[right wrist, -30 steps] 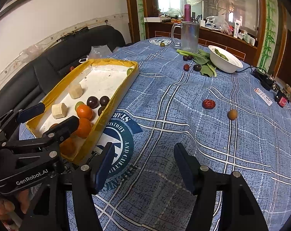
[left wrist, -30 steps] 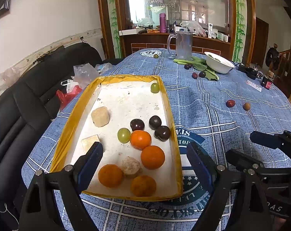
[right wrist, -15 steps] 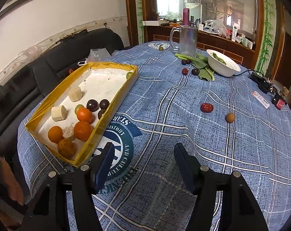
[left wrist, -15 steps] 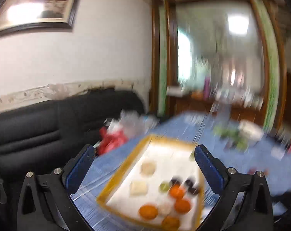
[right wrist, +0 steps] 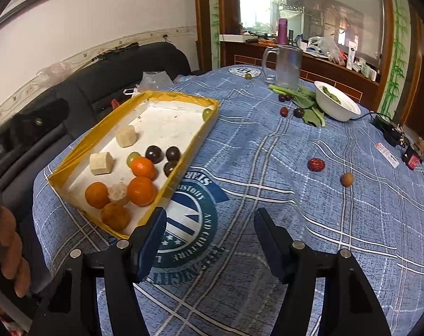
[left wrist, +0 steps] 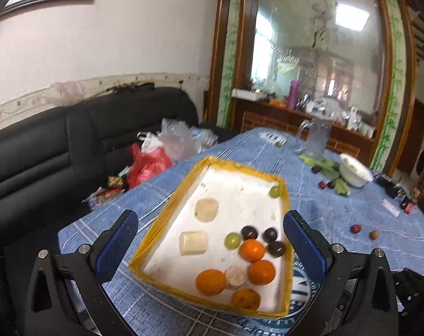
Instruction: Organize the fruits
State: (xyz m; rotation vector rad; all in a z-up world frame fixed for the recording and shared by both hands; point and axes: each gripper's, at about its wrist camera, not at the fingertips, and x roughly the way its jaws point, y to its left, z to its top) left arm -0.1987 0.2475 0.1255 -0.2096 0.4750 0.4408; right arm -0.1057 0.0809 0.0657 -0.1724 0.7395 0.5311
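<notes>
A yellow-rimmed white tray (left wrist: pixel 287 212) (right wrist: pixel 184 165) lies on the blue tablecloth, holding several oranges (left wrist: pixel 211 282) (right wrist: pixel 141 191), dark plums (left wrist: pixel 249 232) (right wrist: pixel 154 154), green grapes (left wrist: pixel 232 240), and pale chunks (left wrist: pixel 192 243) (right wrist: pixel 101 163). My left gripper (left wrist: pixel 210 240) hovers wide open above the tray's near end, nothing between its fingers. Over bare cloth to the right of the tray, my right gripper (right wrist: pixel 209 232) has its jaws opening, empty. Loose on the cloth are a red fruit (right wrist: pixel 316 164) (left wrist: pixel 355 228), a brown one (right wrist: pixel 346 179) (left wrist: pixel 374 234) and dark fruits (right wrist: pixel 284 111).
A white bowl (right wrist: pixel 336 105), leafy greens (right wrist: pixel 307 102), a glass jug (right wrist: pixel 287 65) and a lone grape (right wrist: pixel 248 76) sit at the table's far side. A black sofa (left wrist: pixel 58 151) with plastic bags (left wrist: pixel 153 162) runs along the left. A hand (right wrist: pixel 10 246) shows at the left edge.
My left gripper pulled back and up from the tray, rolled, and opened wider. It left the right wrist view. My right gripper stayed put, jaws slightly wider.
</notes>
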